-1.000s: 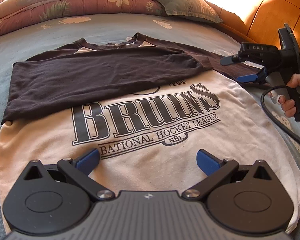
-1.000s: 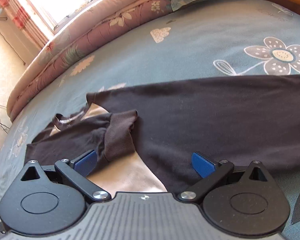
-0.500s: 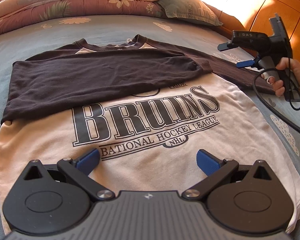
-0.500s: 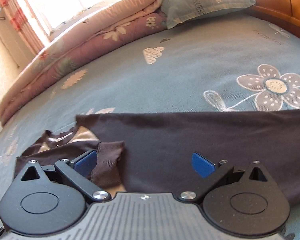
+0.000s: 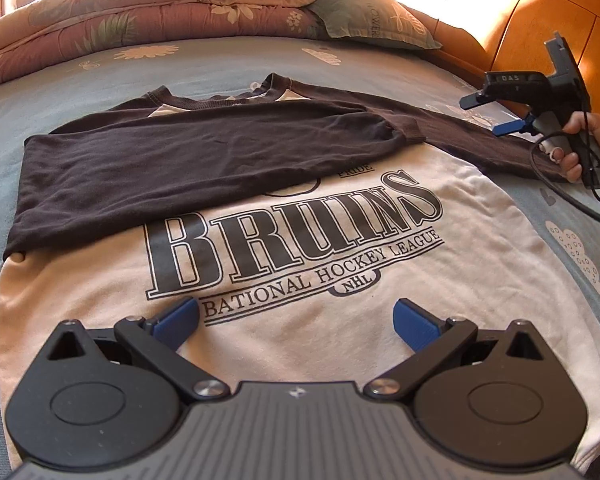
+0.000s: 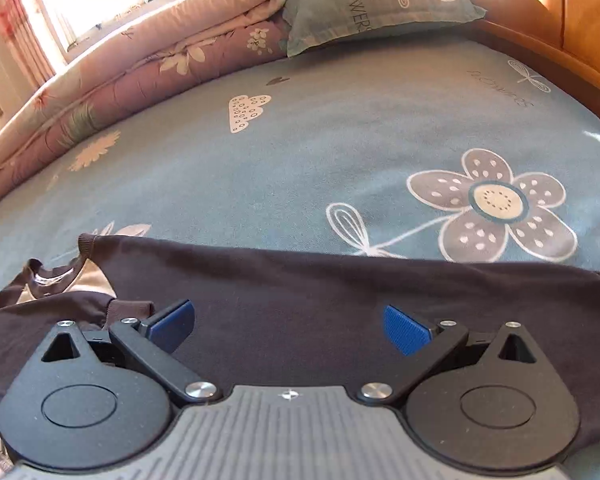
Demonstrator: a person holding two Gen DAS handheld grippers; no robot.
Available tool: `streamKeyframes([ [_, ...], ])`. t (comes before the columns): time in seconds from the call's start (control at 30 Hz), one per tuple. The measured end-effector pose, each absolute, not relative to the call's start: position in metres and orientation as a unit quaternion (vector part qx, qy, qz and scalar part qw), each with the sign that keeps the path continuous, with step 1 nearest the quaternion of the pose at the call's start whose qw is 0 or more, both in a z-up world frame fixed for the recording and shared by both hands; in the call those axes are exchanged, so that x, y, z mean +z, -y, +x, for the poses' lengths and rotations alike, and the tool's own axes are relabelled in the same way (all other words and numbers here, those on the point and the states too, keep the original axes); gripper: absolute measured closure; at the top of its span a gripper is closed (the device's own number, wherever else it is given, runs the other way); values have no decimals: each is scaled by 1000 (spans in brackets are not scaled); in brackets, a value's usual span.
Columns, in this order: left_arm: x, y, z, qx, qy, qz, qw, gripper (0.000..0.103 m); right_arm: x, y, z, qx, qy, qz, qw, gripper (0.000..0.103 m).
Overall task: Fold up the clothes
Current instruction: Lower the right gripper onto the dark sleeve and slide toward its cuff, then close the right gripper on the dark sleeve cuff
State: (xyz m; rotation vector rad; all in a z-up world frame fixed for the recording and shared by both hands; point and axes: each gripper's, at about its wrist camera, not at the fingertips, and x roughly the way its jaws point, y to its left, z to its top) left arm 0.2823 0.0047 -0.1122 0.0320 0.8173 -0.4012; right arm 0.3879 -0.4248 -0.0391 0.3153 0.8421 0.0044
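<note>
Left gripper (image 5: 296,316): spread wide, blue pads (image 5: 178,317) far apart, nothing between them, poised above the lower front of the sweatshirt (image 5: 300,336); contact with the cloth not discernible.

Right gripper (image 6: 287,326): likewise spread wide and empty, blue pads (image 6: 406,328) well apart, poised over the dark right sleeve (image 6: 340,300). Seen also from the left wrist view at the far right edge (image 5: 496,114), gripped by a hand (image 5: 592,148), a black cable (image 5: 560,196) looping down from it, fingertips just above the outstretched sleeve; touching or not, impossible to tell.

Sweatshirt: cream body with dark sleeves and dark collar (image 5: 216,98), laid flat, front up, on the blue flowered bedsheet (image 6: 340,140). "BRUINS" and "NHL" printed across the chest. Left sleeve (image 5: 180,164) folded across the chest, its cuff (image 5: 410,130) ending near the right shoulder, covering the top of the print. Right sleeve lying straight out to the side over the sheet, just beside a large printed flower (image 6: 496,200).

Beyond the garment: a folded floral quilt (image 5: 160,12) along the far side, a blue-green pillow (image 6: 376,0) beside it, an orange wooden headboard (image 5: 540,20) at the right.
</note>
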Motion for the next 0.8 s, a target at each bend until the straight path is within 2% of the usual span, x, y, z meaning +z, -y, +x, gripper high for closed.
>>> streamKeyframes([
  [0.13, -106, -4, 281, -182, -393, 9, 901, 1, -56, 469, 350, -51, -417, 198, 886, 0],
  [0.33, -91, 3, 268, -219, -351, 2, 910, 1, -47, 549, 255, -68, -293, 363, 882, 0],
  [0.47, -94, 11, 266, -232, -354, 4, 906, 1, -60, 581, 222, -82, -252, 437, 859, 0],
  [0.67, -102, 13, 270, -230, -370, -18, 900, 1, -94, 597, 221, -94, -221, 519, 820, 0],
  [0.8, -107, 10, 272, -229, -381, -36, 895, 1, -100, 601, 219, -101, -185, 518, 829, 0],
])
